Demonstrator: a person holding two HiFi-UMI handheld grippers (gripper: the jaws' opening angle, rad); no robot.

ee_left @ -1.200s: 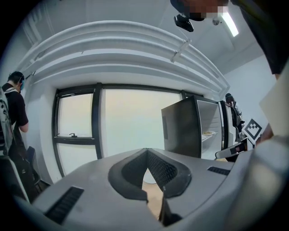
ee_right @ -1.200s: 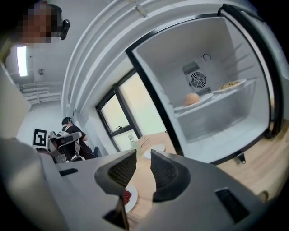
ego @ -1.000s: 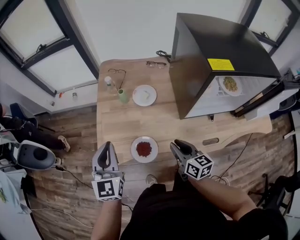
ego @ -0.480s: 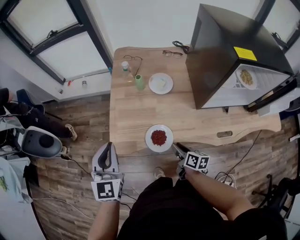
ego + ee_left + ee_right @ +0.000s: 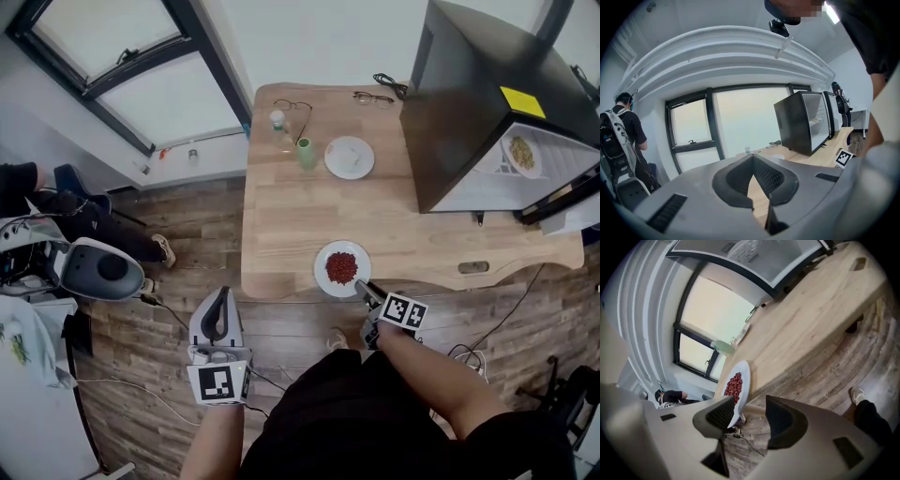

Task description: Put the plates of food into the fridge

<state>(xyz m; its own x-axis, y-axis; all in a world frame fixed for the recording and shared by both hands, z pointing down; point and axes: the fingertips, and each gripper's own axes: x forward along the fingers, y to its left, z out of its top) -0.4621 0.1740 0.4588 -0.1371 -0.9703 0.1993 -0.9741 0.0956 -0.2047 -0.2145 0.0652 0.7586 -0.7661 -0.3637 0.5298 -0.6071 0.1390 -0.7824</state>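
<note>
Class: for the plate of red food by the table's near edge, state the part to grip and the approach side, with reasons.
Grip the near rim of the plate, coming from the person's side: it lies flat at the table edge, rim thin. The right gripper, jaws just opening, has that rim entering its gap, unpressed.

No text can be read. A yellow label is seen atop the fridge; its print is illegible.

Bright daylight from windows, fisheye-warped edges, sharp focus
</note>
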